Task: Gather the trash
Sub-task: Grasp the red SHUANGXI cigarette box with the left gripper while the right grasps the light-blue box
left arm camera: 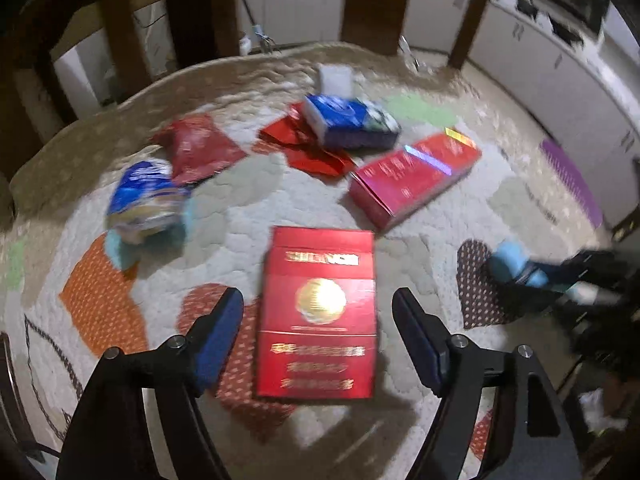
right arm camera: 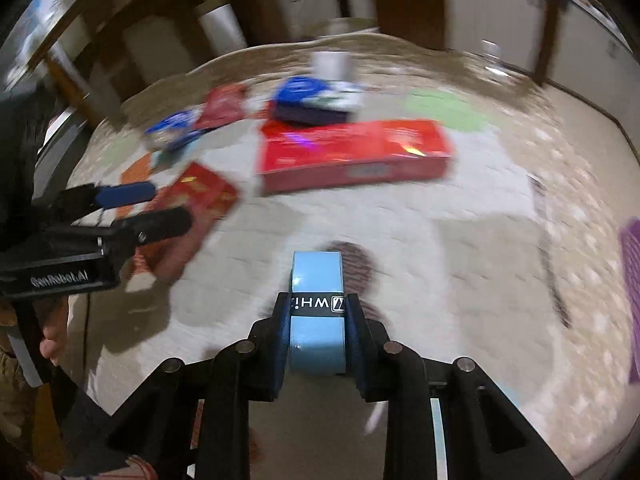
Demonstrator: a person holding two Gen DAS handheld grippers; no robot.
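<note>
My left gripper (left arm camera: 318, 312) is open just above a flat red pack with a gold emblem (left arm camera: 318, 316), one finger on each side of it; this gripper also shows in the right wrist view (right arm camera: 160, 204). My right gripper (right arm camera: 317, 320) is shut on a light blue roll with a black band (right arm camera: 316, 308) and holds it above the quilt; the roll also shows in the left wrist view (left arm camera: 516, 266). More trash lies beyond: a long red carton (left arm camera: 416, 176), a blue tissue pack (left arm camera: 350, 120), a dark red pouch (left arm camera: 198, 148), a blue and white wrapper (left arm camera: 144, 200).
All lies on a patchwork quilt (left arm camera: 248, 208). Flat red paper (left arm camera: 308, 148) sits under the tissue pack, and a small white box (left arm camera: 336, 78) lies behind it. Dark wooden chair legs (left arm camera: 372, 4) and white cabinets (left arm camera: 560, 68) stand beyond the quilt's far edge.
</note>
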